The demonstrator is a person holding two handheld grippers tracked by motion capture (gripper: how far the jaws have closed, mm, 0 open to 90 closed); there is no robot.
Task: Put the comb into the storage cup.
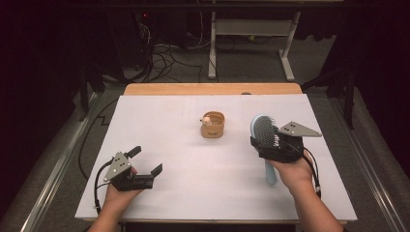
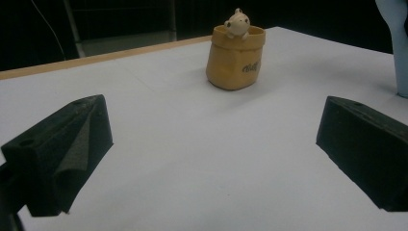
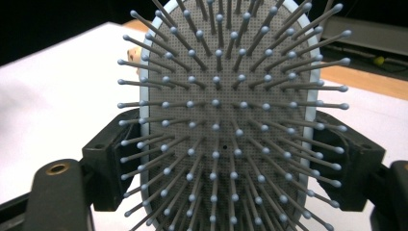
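Hairbrush (image 1: 263, 131) sits clamped by its paddle head between the right gripper (image 1: 276, 141) jaws, bristles facing that gripper's camera, handle trailing back under the hand. Pot (image 1: 213, 124) stands ahead and to its left, well apart. Left gripper (image 1: 144, 163) gapes, holding nothing.

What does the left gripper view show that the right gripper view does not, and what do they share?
Left gripper view: the tan pouch-shaped holder in full, a small bear figure peeking over its rim, and the left gripper with jaws wide apart over bare surface.

Right gripper view: the bristle face of the blue hairbrush, with the right gripper clamping the edges of its head.

Both: the white table with its wooden far edge, plus some part of the hairbrush.
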